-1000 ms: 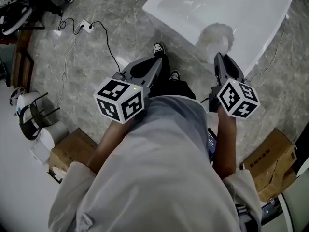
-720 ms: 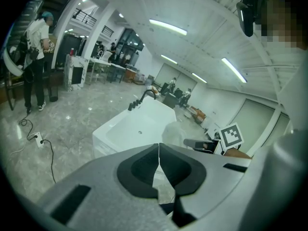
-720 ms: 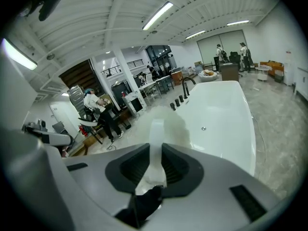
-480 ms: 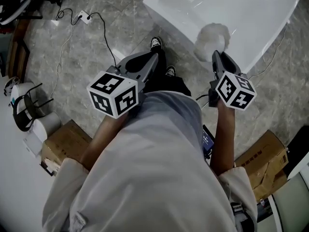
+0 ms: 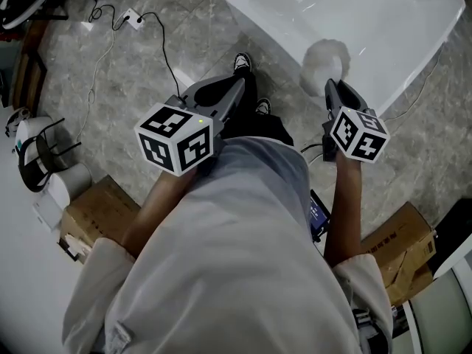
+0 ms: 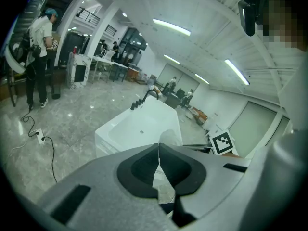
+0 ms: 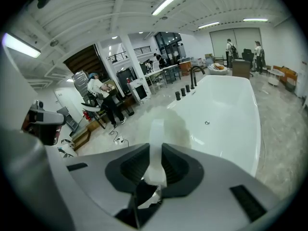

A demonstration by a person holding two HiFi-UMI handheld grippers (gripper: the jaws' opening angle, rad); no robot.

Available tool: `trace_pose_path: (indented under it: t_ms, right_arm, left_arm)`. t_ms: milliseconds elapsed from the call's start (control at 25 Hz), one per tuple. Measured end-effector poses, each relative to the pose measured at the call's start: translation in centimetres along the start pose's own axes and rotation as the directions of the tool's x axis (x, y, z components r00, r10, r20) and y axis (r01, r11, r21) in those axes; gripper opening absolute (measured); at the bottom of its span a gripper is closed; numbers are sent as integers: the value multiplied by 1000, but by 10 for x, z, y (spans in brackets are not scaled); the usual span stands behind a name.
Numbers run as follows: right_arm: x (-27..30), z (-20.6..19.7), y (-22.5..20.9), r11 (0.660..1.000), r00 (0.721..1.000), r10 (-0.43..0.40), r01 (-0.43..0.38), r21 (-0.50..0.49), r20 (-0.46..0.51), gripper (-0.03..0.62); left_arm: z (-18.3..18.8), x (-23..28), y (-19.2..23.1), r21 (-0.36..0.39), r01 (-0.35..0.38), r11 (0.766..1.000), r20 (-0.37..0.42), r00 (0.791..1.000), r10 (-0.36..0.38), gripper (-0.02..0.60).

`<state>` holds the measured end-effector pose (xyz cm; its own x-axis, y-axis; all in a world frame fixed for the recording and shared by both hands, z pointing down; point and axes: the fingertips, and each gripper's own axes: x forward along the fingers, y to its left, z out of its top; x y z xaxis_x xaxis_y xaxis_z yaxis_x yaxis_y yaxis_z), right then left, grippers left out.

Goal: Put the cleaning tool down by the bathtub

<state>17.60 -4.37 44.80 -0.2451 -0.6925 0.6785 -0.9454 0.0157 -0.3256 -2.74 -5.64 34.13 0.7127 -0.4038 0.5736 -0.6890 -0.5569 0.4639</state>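
Far left, a power strip point(image 5: 130, 15) lies on the grey marble floor point(image 5: 133, 72) with its black cable trailing toward us. Near left, a left cardboard box point(image 5: 99, 214) sits on the floor.

The left gripper point(image 5: 237, 88) is held out in front of the torso. In the left gripper view its jaws stand together, tips meeting, with nothing between them. Just beyond its tips we see the person's black-and-white shoes point(image 5: 242, 66) on the floor.

The right gripper point(image 5: 338, 87) is clamped on the cleaning tool point(image 5: 324, 59). The right gripper view shows the white handle point(image 7: 156, 154) pinched between the dark pads, running forward to a fluffy white head. The tool is held in the air, its head over the near rim of the bathtub point(image 5: 295, 6) and not resting on the floor.

The bathtub is white and fills the far right, with its drain visible in the basin. In the right gripper view, dark taps point(image 7: 185, 91) stand on its far left rim.

Near right, a right cardboard box point(image 5: 402, 245) sits on the floor.
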Motion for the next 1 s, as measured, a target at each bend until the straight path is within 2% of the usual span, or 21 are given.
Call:
trace_pose_path:
  t_ms: [360, 1000]
  right_arm:
    - [24, -23, -10, 997, 995, -7, 0, -75, -98, 69]
    - [46, -38, -16, 985, 983, -8, -24, -171, -185, 69]
  left_arm:
    - [1, 3, 11, -18, -5, 1000, -9, 1000, 5, 9]
    - [3, 4, 23, -40, -13, 999, -24, 1000, 12, 9]
